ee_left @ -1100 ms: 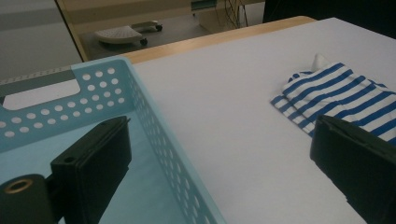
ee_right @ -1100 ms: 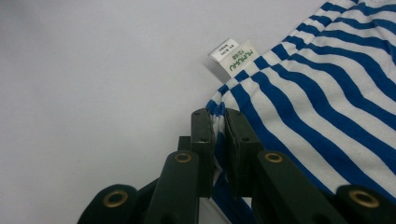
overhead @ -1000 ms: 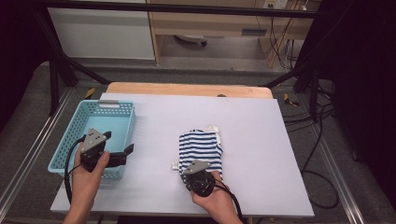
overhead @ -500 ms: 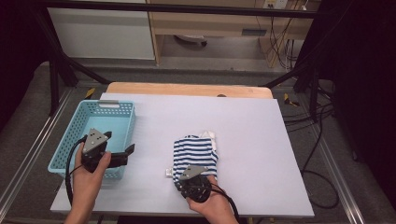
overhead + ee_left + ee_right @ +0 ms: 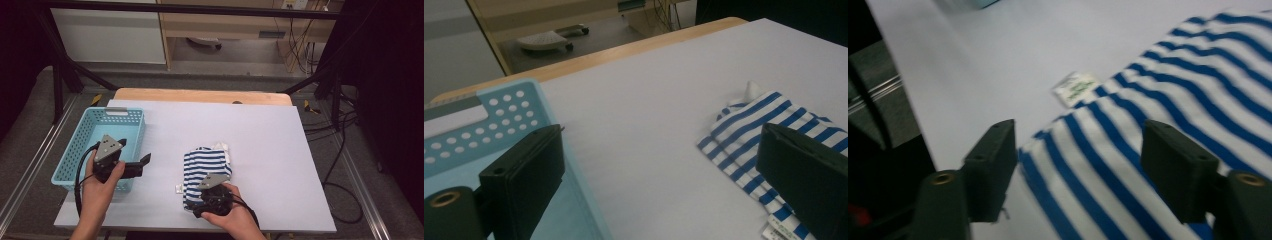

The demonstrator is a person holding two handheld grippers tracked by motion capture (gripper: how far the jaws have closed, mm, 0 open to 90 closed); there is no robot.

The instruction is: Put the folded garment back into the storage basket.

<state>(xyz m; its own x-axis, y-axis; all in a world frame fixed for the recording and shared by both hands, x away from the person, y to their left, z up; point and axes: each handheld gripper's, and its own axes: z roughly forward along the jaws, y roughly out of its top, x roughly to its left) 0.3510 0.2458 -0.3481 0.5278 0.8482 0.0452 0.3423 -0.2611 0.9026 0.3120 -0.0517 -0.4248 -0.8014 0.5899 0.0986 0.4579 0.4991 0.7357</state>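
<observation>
Striped blue-and-white cloth (image 5: 206, 165) lies folded near the desk's (image 5: 280, 150) 6 o'clock edge, the right claw (image 5: 1078, 165) spread wide over its near hem — the grasp step, I judge. Left claw (image 5: 659, 185) waits apart, at the basket's (image 5: 95, 125) 3 o'clock rim. Next: lower and pinch the hem squarely.

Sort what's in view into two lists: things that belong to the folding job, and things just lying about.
In the job:
striped garment
right gripper, open over its near edge
left gripper, open
turquoise basket, probably

Lying about:
cables on the floor
wooden shelf unit
</observation>
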